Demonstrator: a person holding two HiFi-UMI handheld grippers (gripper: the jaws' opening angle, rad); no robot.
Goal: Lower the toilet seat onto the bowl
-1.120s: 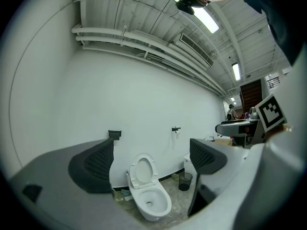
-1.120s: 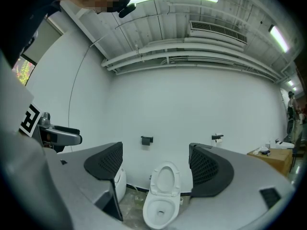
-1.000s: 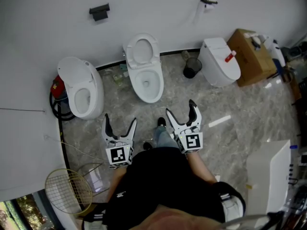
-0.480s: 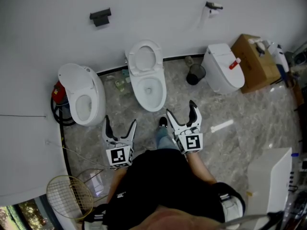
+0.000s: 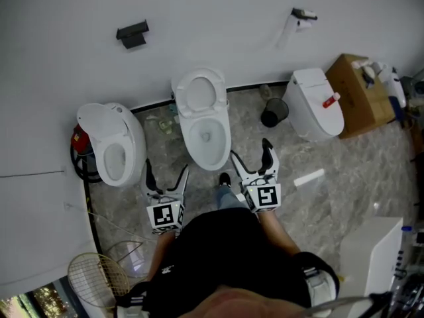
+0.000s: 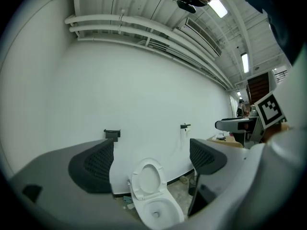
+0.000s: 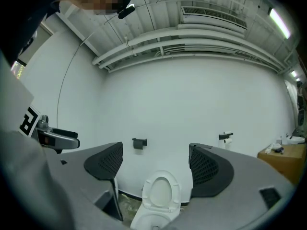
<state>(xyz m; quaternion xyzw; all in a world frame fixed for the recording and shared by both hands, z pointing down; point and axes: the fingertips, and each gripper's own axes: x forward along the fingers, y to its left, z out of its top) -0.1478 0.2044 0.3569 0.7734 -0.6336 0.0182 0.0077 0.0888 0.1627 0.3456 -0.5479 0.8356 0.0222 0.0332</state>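
Risk no. 1 is a slam. The raised white oval toilet seat (image 5: 200, 93) stands at 12 o'clock, leaning back near the wall and directly above the white ceramic bowl (image 5: 209, 140), and neither tool touches it yet. The left gripper (image 5: 165, 169) w/ black ribbed pads hangs at 7 o'clock of the bowl. Its jaws are wide apart, w/ nothing between them but a distant look at the seat. The right gripper (image 5: 250, 152), at 5 o'clock of the bowl and just beside its front rim, is likewise spread and empty.

If a jaw only nudges the seat's top edge fwd past its balance pt, it'll prob. fall freely and bang on the rim. The seat looks smooth and glossy, so a shallow pinch could slip mid-descent, w/ the same result.

Risk no. 2 is the wrong fixture. A second white toilet with its lid up (image 5: 112, 148) sits at 9 o'clock of the bowl, and a closed white toilet with a red object on its lid (image 5: 317, 103) sits at 2 o'clock. Both gripper views centre on the middle one, so that seems less likely.
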